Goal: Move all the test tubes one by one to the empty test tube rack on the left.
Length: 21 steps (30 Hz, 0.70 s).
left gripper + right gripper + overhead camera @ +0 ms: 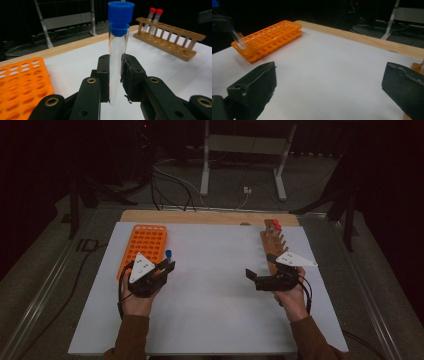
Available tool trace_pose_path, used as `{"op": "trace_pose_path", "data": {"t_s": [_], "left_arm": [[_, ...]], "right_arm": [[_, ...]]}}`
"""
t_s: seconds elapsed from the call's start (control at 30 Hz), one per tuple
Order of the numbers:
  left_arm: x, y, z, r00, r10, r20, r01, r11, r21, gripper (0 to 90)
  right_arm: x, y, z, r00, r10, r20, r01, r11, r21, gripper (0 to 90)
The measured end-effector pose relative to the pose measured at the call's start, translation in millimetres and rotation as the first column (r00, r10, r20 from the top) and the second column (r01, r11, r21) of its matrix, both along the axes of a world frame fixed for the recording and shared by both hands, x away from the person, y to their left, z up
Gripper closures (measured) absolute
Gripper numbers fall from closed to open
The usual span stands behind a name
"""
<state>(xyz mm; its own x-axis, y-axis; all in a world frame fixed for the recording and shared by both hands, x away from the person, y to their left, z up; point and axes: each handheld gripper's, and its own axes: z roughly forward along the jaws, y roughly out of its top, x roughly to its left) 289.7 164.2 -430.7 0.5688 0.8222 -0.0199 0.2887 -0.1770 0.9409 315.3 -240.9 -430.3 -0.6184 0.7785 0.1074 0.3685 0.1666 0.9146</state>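
Table (210,320) with white cover carries an orange rack (145,245) at the left and a wooden rack (170,37) at the right, where two red-capped tubes (155,15) stand. The right gripper (262,279) is released, its jaws wide apart over bare cover, near the wooden rack. The left gripper (117,75) is clenched on a clear tube with blue cap (118,40), held upright just beside the orange rack. The grasp sits low, near the round bottom. I judge the smooth tube could slip or tilt between the pads (130,75), and it might miss a hole.
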Motion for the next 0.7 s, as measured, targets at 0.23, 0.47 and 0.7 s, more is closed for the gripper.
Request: {"op": "trace_pose_path", "data": {"t_s": [0.23, 0.47, 0.7], "left_arm": [[-1.6, 19.7, 7.4, 0.9996, 0.028, 0.006, -0.028, 0.9995, -0.017, 76.9], [-4.5, 43.5, 16.6, 0.9973, 0.069, 0.026, -0.067, 0.997, -0.039, 76.9], [-6.6, 65.4, 20.0, 0.9904, 0.13, 0.046, -0.127, 0.9902, -0.058, 76.9]], "right_arm": [[0.4, -2.6, -0.7, 1.0, -0.009, -0.002, 0.009, 1.0, 0.004, 0.2], [0.8, -2.5, -1.3, 0.9999, -0.01, -0.004, 0.01, 1.0, 0.003, 0.2], [0.7, -5.7, 0.0, 0.9998, -0.02, 0.001, 0.02, 1.0, 0.012, 0.2]]}}
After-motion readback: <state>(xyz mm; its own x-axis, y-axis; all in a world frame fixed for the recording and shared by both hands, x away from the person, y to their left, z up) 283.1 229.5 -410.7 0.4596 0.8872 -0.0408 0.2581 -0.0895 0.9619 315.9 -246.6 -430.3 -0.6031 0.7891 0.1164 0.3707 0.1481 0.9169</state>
